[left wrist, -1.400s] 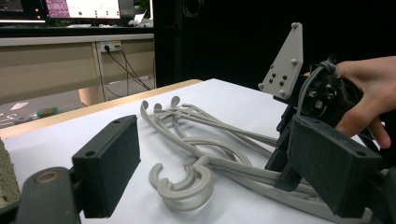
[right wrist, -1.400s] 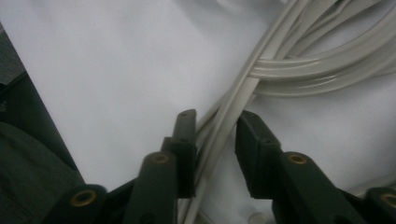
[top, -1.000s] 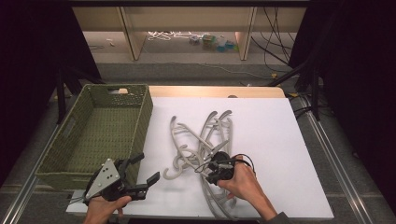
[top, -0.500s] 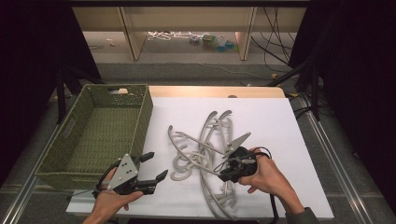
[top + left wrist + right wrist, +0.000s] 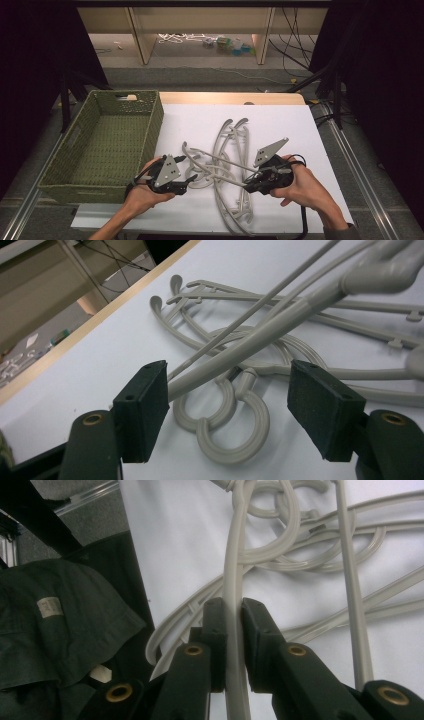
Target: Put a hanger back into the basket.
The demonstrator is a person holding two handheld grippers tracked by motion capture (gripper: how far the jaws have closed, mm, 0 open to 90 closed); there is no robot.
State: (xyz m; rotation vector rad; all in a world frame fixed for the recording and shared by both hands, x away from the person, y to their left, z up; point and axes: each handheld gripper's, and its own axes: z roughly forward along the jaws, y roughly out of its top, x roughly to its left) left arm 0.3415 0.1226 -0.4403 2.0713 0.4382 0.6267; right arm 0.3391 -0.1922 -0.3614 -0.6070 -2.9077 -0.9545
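Right tongs [image 5: 248, 187] clamp one grey hanger [image 5: 234, 585] lifted from the tangle; left tongs [image 5: 227, 412], jaws just closing, straddle what appears its other arm, not yet gripping.

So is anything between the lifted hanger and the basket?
Yes: the left gripper, jaws just closing around the hanger but not yet gripping, sits between it and the basket. The right gripper holds it.

your left gripper [image 5: 227, 405] jaws have been closing, and a raised grey hanger [image 5: 260, 337] bar sits between them, against one pad.
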